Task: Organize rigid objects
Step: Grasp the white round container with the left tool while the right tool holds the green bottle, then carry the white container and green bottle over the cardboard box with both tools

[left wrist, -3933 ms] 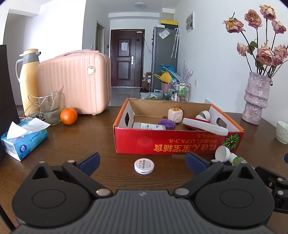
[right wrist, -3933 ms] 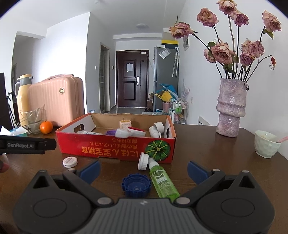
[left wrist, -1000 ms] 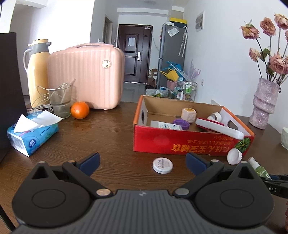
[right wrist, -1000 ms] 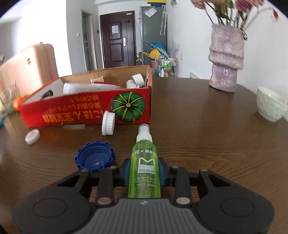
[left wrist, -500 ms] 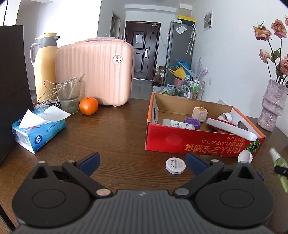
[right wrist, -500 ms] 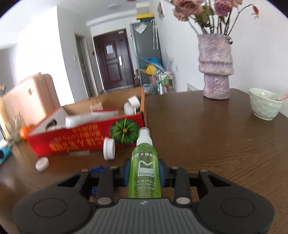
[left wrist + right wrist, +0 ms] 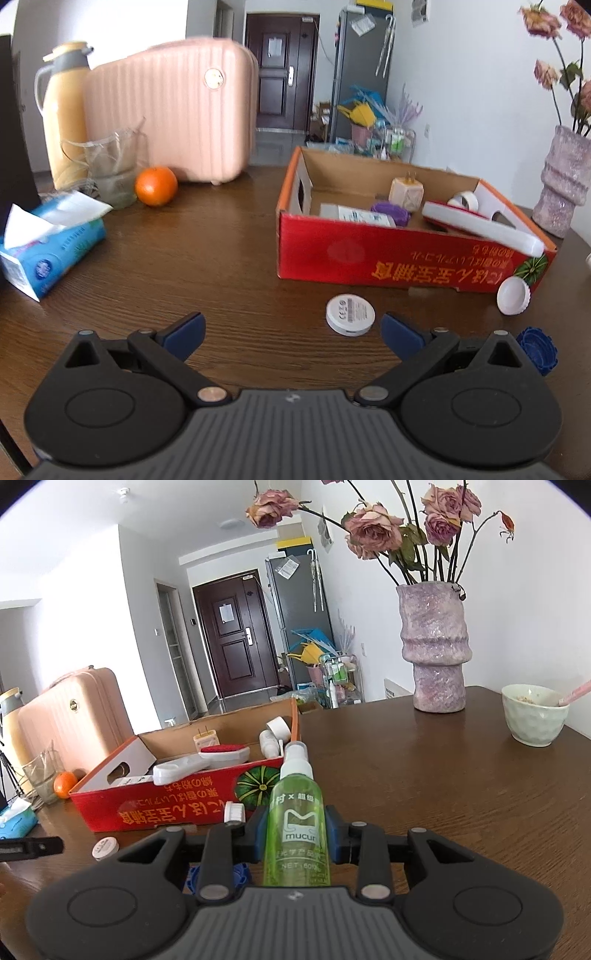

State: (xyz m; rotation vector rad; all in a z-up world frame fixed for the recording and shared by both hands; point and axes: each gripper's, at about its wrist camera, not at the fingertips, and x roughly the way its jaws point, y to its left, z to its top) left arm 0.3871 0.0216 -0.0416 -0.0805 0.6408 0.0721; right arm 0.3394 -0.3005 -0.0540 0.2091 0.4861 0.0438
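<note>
My right gripper [image 7: 295,840] is clenched on the green spray bottle [image 7: 296,821], its blue pads pressing the bottle's sides; the bottle lies along the fingers, white nozzle pointing forward, lifted off the table [image 7: 443,782] and lined up with the near right corner of the red cardboard box [image 7: 177,808]; my left gripper [image 7: 291,332] hangs released over the wood, fingers spread wide with nothing between them; the white round disc [image 7: 350,314] lies flat on the table just ahead of its right finger, in front of the box; a white cap [image 7: 513,295] leans against the box's near right corner; a blue cap [image 7: 537,349] sits on the table beside the right finger. Inside the box I see a white plug adapter [image 7: 406,194], a purple lid [image 7: 390,212], a flat white packet [image 7: 356,216] and a long white-and-red tool [image 7: 480,225]; an orange [image 7: 156,185] and a tissue pack [image 7: 48,251] rest well off to the left.
</note>
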